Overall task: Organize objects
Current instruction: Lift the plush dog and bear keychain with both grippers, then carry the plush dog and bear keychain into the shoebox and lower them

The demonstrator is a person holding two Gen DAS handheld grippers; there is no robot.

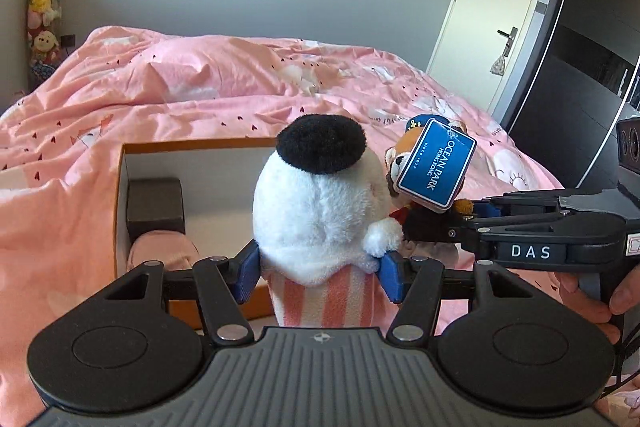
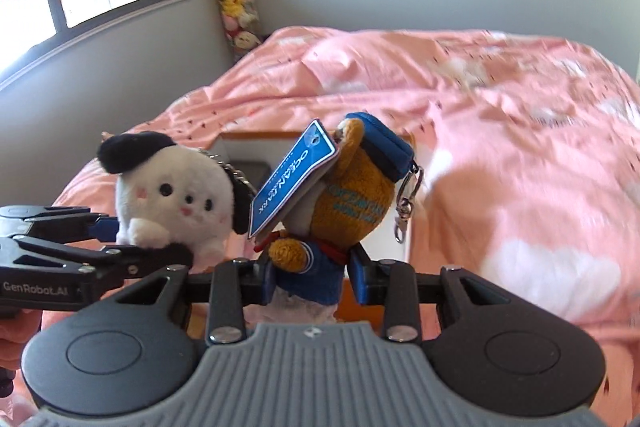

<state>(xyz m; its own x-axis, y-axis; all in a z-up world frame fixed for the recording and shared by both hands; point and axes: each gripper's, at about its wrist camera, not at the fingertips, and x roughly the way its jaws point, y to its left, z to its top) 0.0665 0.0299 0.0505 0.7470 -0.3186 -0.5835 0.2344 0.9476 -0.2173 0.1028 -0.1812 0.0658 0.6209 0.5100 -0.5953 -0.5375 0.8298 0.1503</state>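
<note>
While the pink quilt (image 1: 224, 87) spreads wide and bare behind them, both toys hang in the air above an orange-rimmed box (image 1: 192, 145) that sits on the bed. The left gripper (image 1: 318, 269) is clamped on the white plush (image 1: 320, 211) at its striped lower body, blue pads (image 1: 390, 273) pressing in from either side; the plush stands upright with its black cap on top. The right gripper (image 2: 312, 277) pinches the brown plush (image 2: 348, 187) at its blue jacket, and a blue tag (image 2: 294, 179) leans tilted against that toy's head, with a metal clasp (image 2: 404, 207) dangling off its right side. The two toys are just beside each other; from the left wrist they seem to touch, from the right wrist a narrow gap shows. In the left wrist view the box's far rim runs level behind the white plush and its left wall drops toward the camera; inside, at that wall, lie a dark block (image 1: 156, 205) and a pink item (image 1: 162, 251), leaving the middle floor white and open. Beyond the bed's right edge stands a door (image 1: 492, 11)
</note>
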